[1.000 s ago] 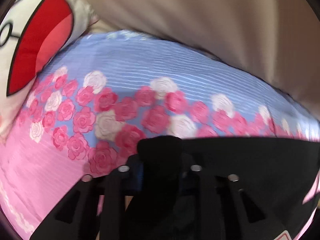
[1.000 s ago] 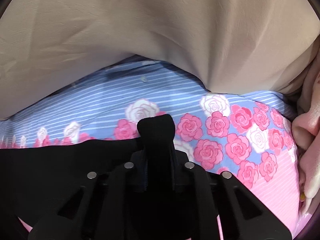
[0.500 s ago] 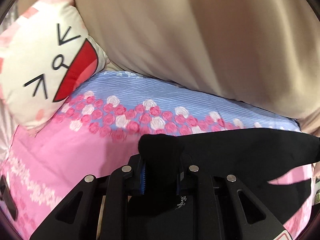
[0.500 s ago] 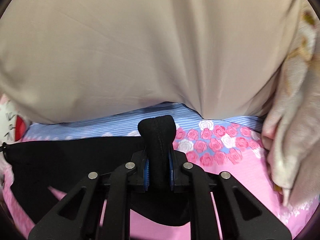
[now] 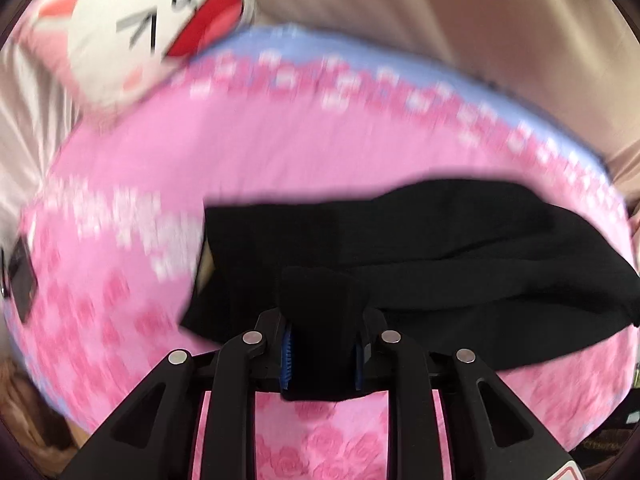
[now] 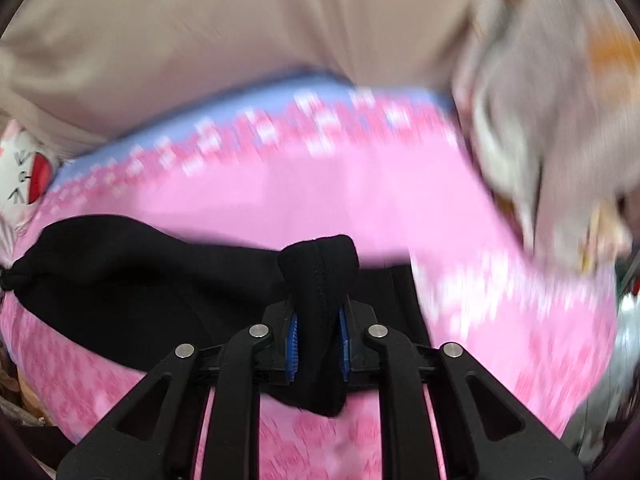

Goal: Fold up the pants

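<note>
The black pants [image 5: 460,248] lie bunched across a pink rose-print bed sheet [image 5: 168,184]. My left gripper [image 5: 323,344] is shut on a fold of the pants, which sticks up between its blue pads. In the right wrist view my right gripper [image 6: 318,338] is shut on another fold of the same pants [image 6: 120,280], and the cloth trails off to the left, where a knotted end shows. Both views are motion-blurred.
A white cartoon-face pillow [image 5: 132,28] sits at the far left of the bed. A beige curtain [image 6: 240,32] hangs behind the bed. A pale blanket or towel [image 6: 552,120] hangs at the right. A dark flat object [image 5: 20,284] lies at the sheet's left edge.
Both grippers have pulled back and up from the far blue edge of the bed, dragging the held pants toward the near side. More pink sheet now shows beyond the pants.
</note>
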### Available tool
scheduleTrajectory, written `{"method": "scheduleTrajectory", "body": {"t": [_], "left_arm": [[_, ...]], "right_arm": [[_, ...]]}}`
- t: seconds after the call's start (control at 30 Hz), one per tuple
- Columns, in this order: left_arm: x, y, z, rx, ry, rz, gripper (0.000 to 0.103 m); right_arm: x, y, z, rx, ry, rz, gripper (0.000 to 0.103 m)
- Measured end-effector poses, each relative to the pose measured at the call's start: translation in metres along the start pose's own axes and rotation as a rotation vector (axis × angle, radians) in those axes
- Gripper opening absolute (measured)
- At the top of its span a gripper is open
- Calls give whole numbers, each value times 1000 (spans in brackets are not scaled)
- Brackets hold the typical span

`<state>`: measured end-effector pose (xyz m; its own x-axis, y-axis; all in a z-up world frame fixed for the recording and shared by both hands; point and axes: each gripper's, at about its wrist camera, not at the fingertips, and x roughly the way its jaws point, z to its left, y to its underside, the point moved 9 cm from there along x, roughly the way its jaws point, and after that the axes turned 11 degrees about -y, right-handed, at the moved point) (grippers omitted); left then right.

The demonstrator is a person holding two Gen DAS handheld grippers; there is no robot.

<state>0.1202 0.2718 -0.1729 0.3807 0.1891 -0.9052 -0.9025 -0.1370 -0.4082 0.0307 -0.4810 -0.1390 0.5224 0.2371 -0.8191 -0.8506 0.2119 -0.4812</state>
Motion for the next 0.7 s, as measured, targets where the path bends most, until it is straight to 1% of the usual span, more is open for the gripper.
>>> {"method": "scheduleTrajectory", "body": {"t": [0.03,0.07,0.1,0.13,0.17,0.2,0.23,0.27,0.33,0.37,0.4,0.43,0.47,0.5,0.53,0.57,0.6,0.63,0.67,0.7], "left_arm": [[9,11,1,-11,-17,16,26],[18,21,2,-25,-16,37,28],[24,30,5,-56,-15,41,32],[24,32,8,-81,-13,23,36],[21,33,12,-96,-20,14,40],[18,34,14,-102,-22,10,46],[13,34,17,-99,-20,-2,49],[8,34,20,-88,-21,-12,52],[-4,35,30,-68,-34,-25,65],[-11,36,34,-65,-39,-32,67],[-19,36,39,-60,-42,-43,67],[-26,34,47,-62,-83,-57,67],[-31,34,55,-68,-120,-67,67],[-37,34,67,-89,-150,-75,67],[-42,35,79,-120,-178,-75,67],[-45,35,87,-148,-196,-76,67],[-51,33,96,-181,-215,-85,67],[-62,27,99,-202,-230,-122,67],[-69,24,97,-202,-226,-145,67],[-82,15,87,-192,-225,-192,67]], "right_arm": [[3,11,-8,31,18,7,22],[5,21,-18,73,41,6,25],[3,26,-23,103,50,-5,31],[-2,30,-27,130,70,-25,42],[-11,34,-32,155,109,-44,48],[-16,36,-35,168,125,-56,58],[-28,40,-38,193,134,-83,64],[-40,43,-40,232,130,-112,65],[-61,45,-41,323,97,-172,66],[-74,43,-39,368,78,-215,67],[-79,42,-39,389,56,-240,71],[-82,38,-36,422,27,-260,75],[-79,34,-35,454,-1,-255,76],[-73,31,-30,490,-38,-237,76],[-66,31,-27,517,-57,-218,76],[-54,29,-21,553,-90,-191,76],[-47,27,-16,567,-101,-179,75],[-39,25,-12,578,-92,-163,75],[-29,23,-9,587,-74,-141,75],[-20,21,-9,599,-52,-122,75]]}}
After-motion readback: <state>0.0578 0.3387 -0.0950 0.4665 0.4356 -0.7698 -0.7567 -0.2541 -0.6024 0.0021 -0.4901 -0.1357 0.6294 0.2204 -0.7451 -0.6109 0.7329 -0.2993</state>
